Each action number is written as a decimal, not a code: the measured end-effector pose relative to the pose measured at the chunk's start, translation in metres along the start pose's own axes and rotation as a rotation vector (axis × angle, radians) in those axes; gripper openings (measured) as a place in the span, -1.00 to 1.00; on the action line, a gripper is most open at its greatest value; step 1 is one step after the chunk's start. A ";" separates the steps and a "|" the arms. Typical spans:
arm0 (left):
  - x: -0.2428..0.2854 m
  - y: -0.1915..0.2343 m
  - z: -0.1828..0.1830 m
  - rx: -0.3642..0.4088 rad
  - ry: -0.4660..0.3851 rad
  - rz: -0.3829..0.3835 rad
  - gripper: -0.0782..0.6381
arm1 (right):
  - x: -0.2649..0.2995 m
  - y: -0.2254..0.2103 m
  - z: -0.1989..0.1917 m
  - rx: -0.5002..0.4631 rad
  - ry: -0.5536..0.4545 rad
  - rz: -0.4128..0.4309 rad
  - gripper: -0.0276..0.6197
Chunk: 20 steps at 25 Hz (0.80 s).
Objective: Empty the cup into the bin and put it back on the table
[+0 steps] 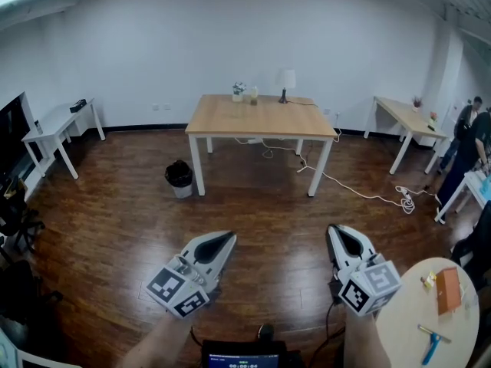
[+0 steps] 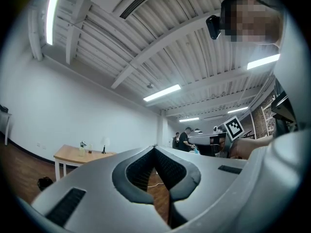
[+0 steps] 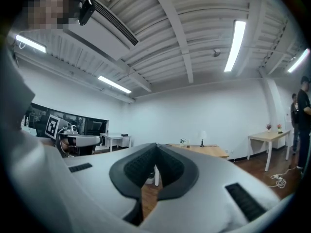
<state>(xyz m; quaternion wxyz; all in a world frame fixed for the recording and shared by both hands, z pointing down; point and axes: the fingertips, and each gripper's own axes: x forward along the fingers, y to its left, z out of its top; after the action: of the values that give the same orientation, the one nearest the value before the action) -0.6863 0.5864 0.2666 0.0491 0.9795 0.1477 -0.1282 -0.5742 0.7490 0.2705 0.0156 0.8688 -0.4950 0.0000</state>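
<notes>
Cup (image 1: 253, 96) stands on the far worktop (image 1: 261, 117), contents too small to tell; black bin (image 1: 179, 178) on the floor beside it. Left hand-held gripper (image 1: 229, 238) and right hand-held gripper (image 1: 334, 229): jaws together, empty.

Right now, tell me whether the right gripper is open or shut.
Shut: the right gripper shows its tips touching in its own view, nothing between them.
</notes>
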 end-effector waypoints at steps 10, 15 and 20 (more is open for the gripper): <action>0.079 0.052 -0.021 0.026 0.019 0.073 -0.78 | 0.067 -0.075 -0.012 0.038 -0.019 0.055 -0.91; 0.120 0.071 -0.029 0.036 0.018 0.102 -0.78 | 0.100 -0.118 -0.009 0.034 -0.028 0.084 -0.91; 0.159 0.089 -0.030 0.051 0.019 0.113 -0.78 | 0.130 -0.148 -0.006 0.046 -0.036 0.106 -0.91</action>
<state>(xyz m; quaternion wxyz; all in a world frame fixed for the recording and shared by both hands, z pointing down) -0.5055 0.5493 0.2580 0.0300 0.9883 0.0895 -0.1198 -0.3799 0.7125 0.2745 -0.0134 0.8414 -0.5403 -0.0036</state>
